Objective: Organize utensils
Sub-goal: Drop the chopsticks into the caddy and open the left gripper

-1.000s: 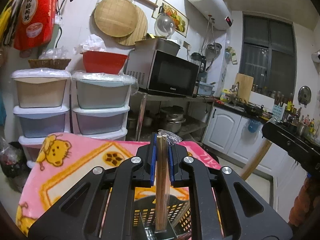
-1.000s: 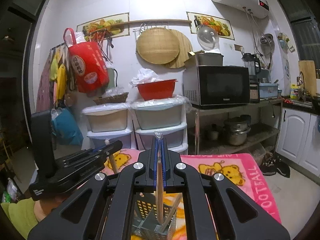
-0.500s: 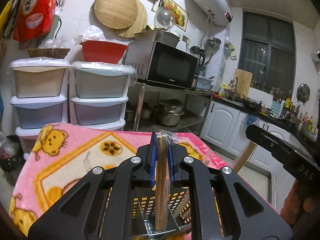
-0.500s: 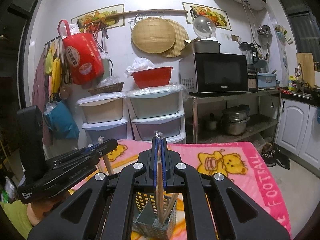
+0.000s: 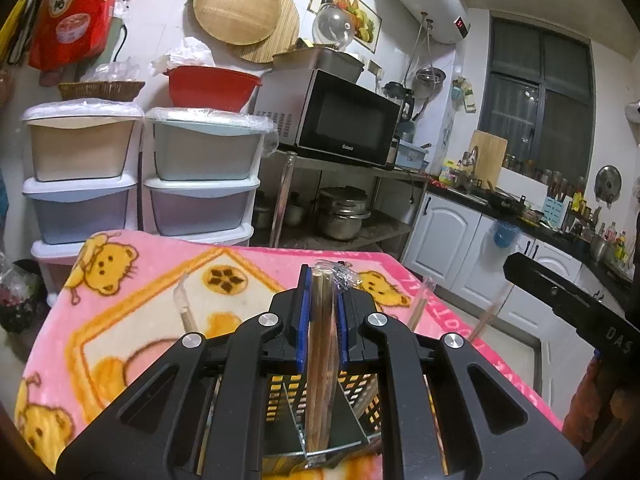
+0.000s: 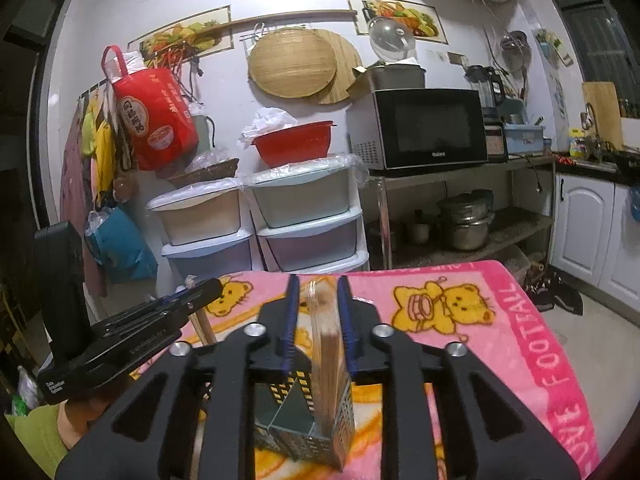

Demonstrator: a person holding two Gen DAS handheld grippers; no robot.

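Left tool [image 5: 322,320]: narrow, its blue pads clamped on a wrapped chopstick pair [image 5: 320,360] that stood upright, lower end inside the holder

Holder [image 6: 304,412]: perforated utensil basket with dividers, on the pink blanket [image 6: 480,320] of the bench, directly below both tools

Right tool [image 6: 318,320]: jaws had just been opening; a second wrapped pair [image 6: 326,364] stood between them, pads apparently no longer pressing it

Key relation: long axis vertical, tips already in a compartment; the right tool seemed nearer to finishing, needing only to lift away

Holder's base [image 6: 308,446] (behind claw arms) hides chopstick tips.
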